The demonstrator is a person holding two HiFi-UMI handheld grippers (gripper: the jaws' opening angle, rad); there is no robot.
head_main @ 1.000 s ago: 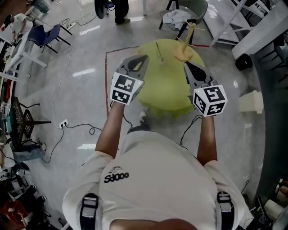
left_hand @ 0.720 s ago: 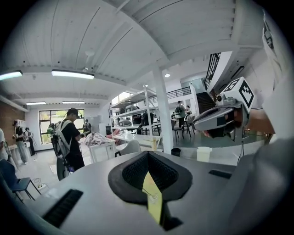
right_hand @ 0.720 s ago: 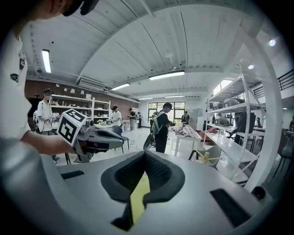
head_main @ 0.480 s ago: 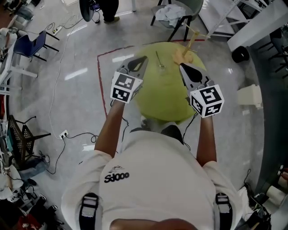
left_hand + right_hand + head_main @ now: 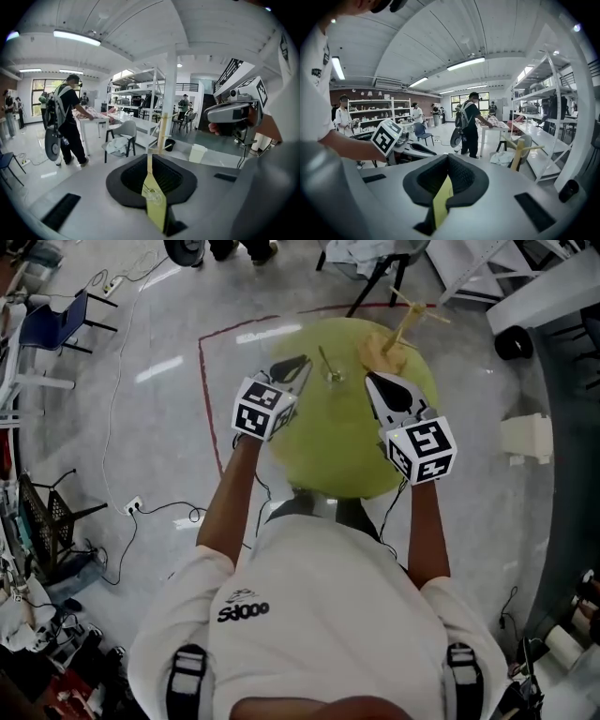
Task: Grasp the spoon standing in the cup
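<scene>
Over table point(image 5: 328, 451) | left gripper point(image 5: 298, 363), jaws slightly parted, empty, 9 o'clock of cup point(image 5: 331, 378), likely aiming for spoon point(image 5: 324, 359) | right gripper point(image 5: 372, 380) clenched, empty, at 4 o'clock.

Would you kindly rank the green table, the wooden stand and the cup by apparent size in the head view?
1. green table, by far the largest.
2. wooden stand.
3. cup, smallest.
The stand and cup share the tabletop, so nearness barely skews this.
</scene>
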